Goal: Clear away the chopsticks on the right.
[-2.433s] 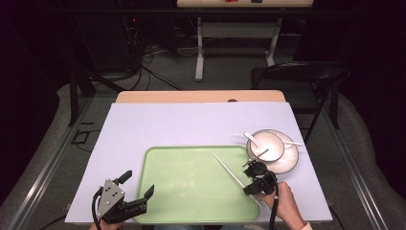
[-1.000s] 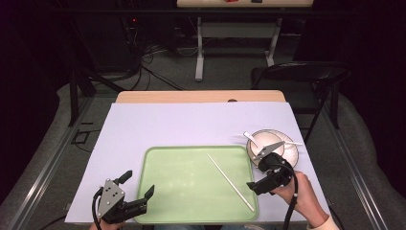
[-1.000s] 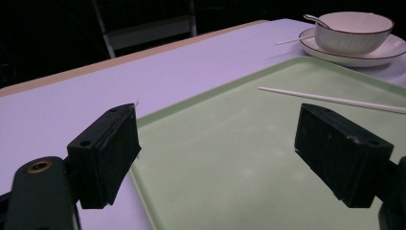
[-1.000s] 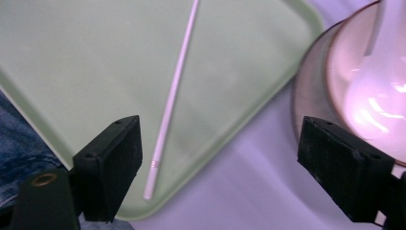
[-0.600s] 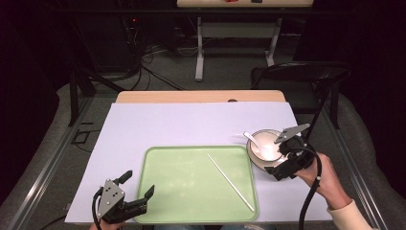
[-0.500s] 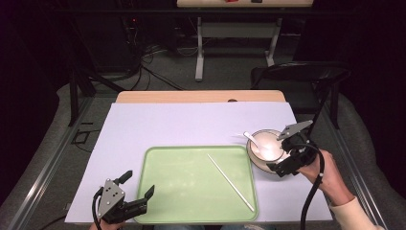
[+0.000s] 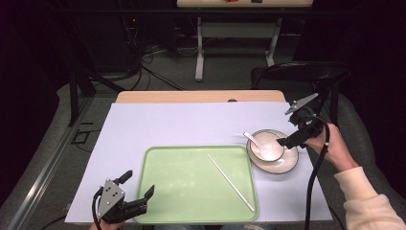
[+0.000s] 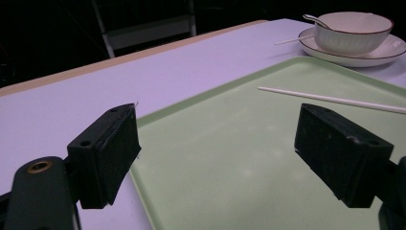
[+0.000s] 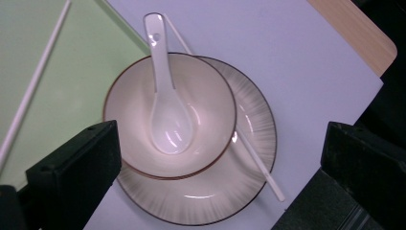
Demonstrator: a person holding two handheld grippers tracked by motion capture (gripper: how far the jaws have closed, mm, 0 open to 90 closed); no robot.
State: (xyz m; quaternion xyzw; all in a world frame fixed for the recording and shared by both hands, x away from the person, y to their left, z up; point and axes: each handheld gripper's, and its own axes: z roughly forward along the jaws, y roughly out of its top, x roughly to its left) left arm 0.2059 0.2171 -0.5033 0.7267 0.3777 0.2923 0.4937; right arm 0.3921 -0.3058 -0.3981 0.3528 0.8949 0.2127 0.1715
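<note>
A pale green tray (image 7: pixel 191 191) lies at the table's near edge with one white chopstick (image 7: pixel 231 182) on it. To its right, a cream bowl (image 7: pixel 265 146) holding a white spoon (image 7: pixel 253 140) sits on a plate (image 7: pixel 286 164). A second chopstick (image 9: pixel 261 167) rests on the plate under the bowl. My right gripper (image 7: pixel 293 122) hovers over the plate's right side. It is open, its jaws have just been opening, and nothing is gripped between them. My left gripper (image 7: pixel 139 183) stands open and empty at the tray's near left corner (image 8: pixel 158 124).
A white sheet (image 7: pixel 167 124) covers the table, leaving a wooden strip (image 7: pixel 201 97) bare at the far edge. A dark chair (image 7: pixel 306 72) stands behind the right corner. The right gripper's cable (image 7: pixel 316 177) hangs beside the table's right edge.
The right gripper let go of the chopstick, which now lies on the tray, then moved right, away and up over the bowl and plate. The left gripper stayed still.
</note>
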